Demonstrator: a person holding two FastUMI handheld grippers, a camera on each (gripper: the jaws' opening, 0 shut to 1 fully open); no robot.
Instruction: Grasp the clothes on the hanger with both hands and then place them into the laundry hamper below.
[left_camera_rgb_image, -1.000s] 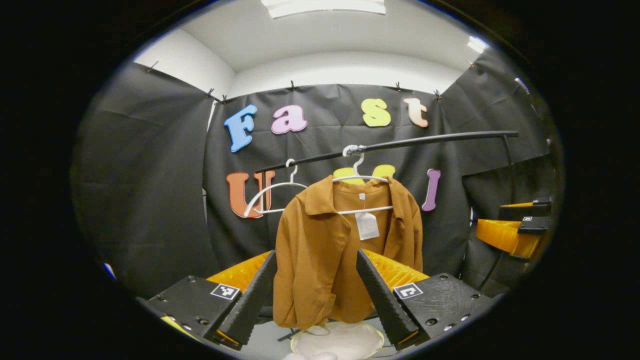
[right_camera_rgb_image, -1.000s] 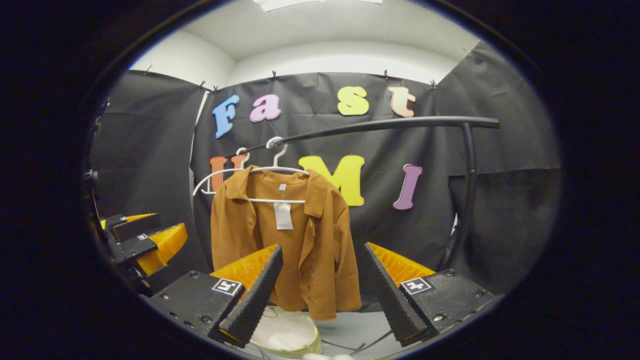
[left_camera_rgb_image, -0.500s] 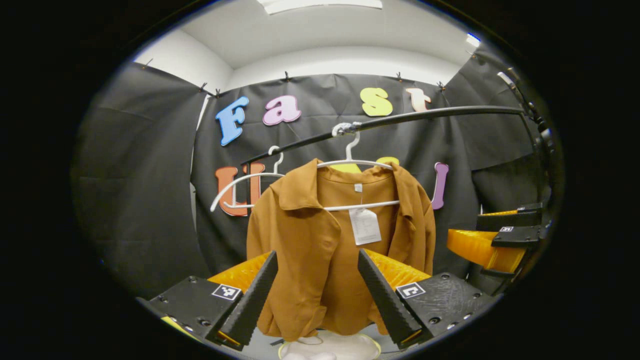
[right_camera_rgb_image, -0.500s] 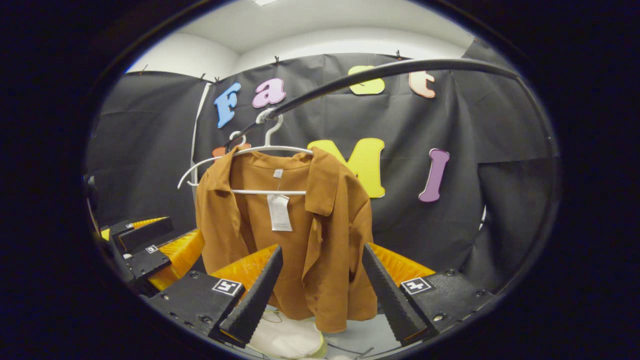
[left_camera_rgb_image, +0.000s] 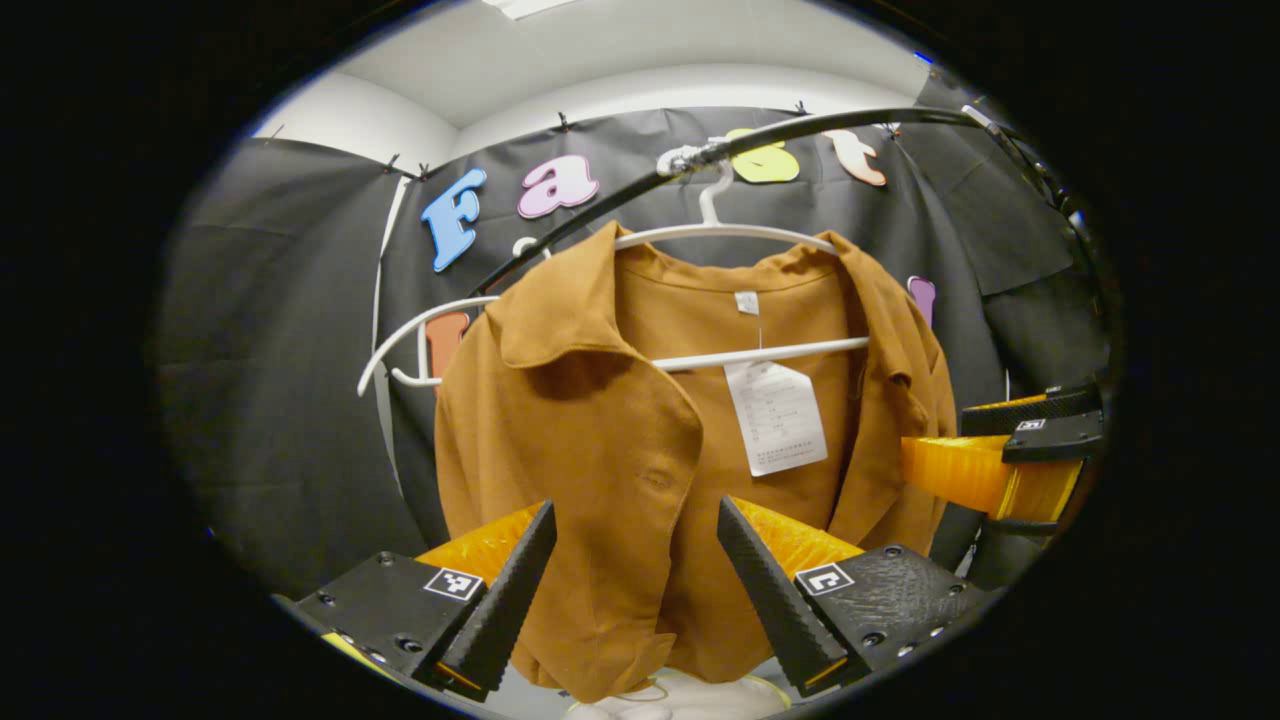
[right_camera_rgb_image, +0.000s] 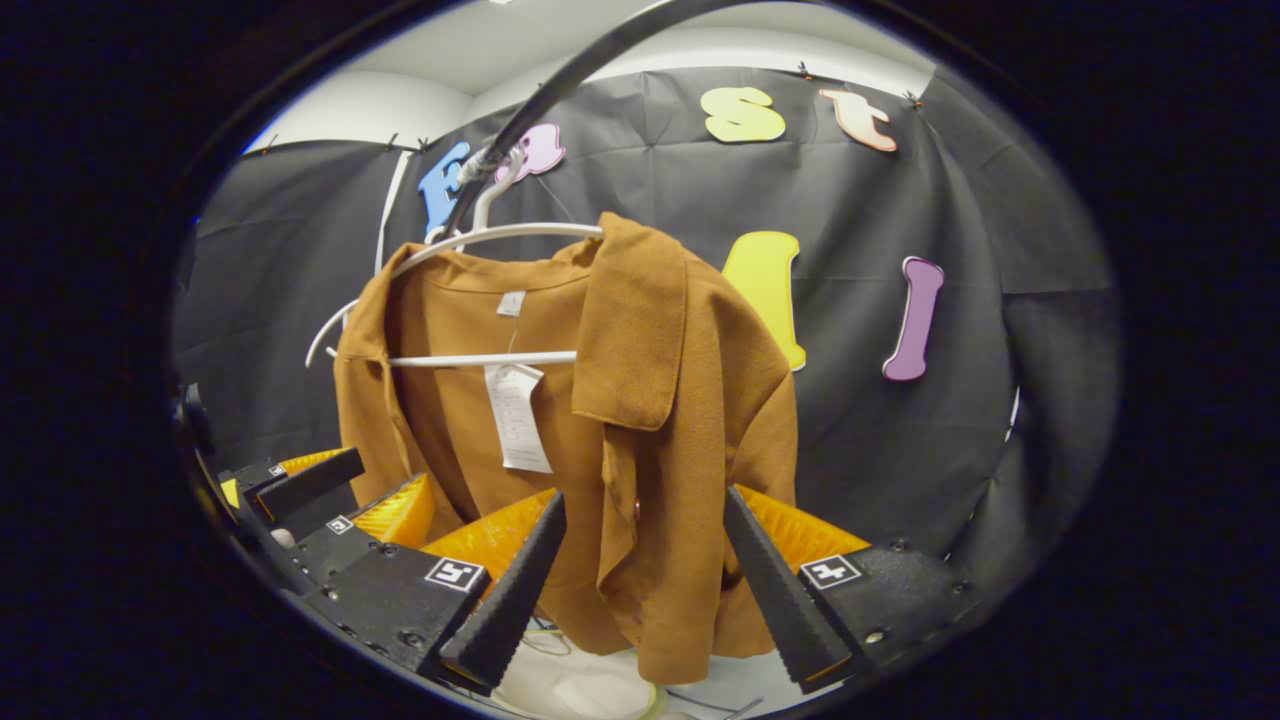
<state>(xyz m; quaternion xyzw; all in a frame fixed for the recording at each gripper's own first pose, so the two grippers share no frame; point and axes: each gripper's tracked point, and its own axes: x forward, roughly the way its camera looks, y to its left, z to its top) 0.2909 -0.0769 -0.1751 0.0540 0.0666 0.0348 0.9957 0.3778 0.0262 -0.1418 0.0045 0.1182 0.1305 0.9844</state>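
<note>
Shirt (left_camera_rgb_image: 640, 430) hangs lengthwise on the hanger (left_camera_rgb_image: 730, 235), straight ahead of both wide-open grippers, left (left_camera_rgb_image: 635, 560) facing its left front, right (right_camera_rgb_image: 640, 560) its right; neither grips it.

Garment rail, with hangers.
Black rail (left_camera_rgb_image: 800, 128) arcs across upper frame; carries white hanger (left_camera_rgb_image: 745, 235) bearing brown shirt (left_camera_rgb_image: 620, 440), plus a second white hanger (left_camera_rgb_image: 410, 335), unclothed, at left.
</note>
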